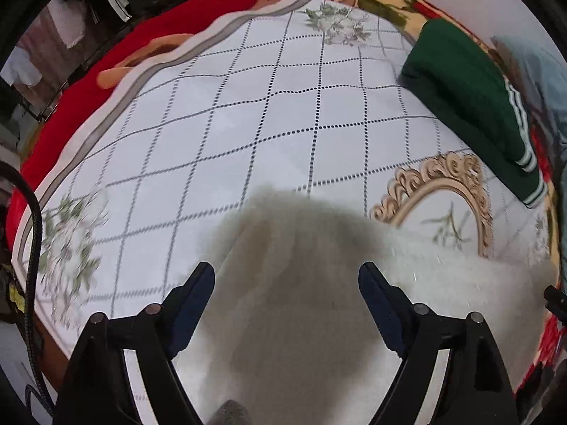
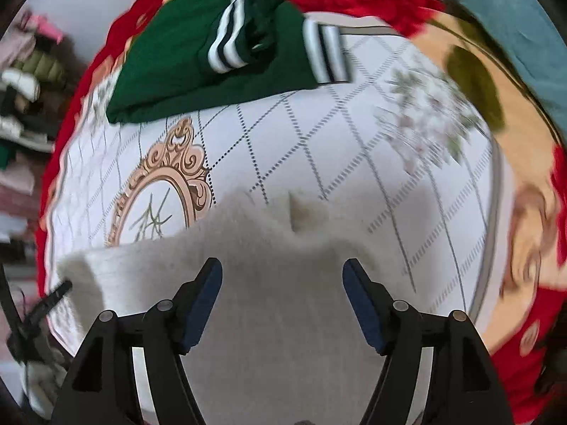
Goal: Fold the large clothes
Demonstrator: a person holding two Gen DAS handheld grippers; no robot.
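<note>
A fuzzy off-white garment (image 1: 301, 283) lies on the white checked sheet (image 1: 248, 113), close under both grippers. My left gripper (image 1: 286, 276) is open, its blue-padded fingers wide apart over the garment. In the right wrist view the same garment (image 2: 276, 283) fills the lower middle, with a small raised fold near its far edge. My right gripper (image 2: 282, 272) is open above it, holding nothing. The tip of the other gripper (image 2: 53, 297) shows at the garment's left edge.
A folded dark green garment with white stripes (image 1: 471, 102) lies at the far right of the sheet, also in the right wrist view (image 2: 212, 63). A red floral blanket (image 1: 88, 81) lies under the sheet. Piled clothes (image 2: 24, 81) stand beyond the bed's left side.
</note>
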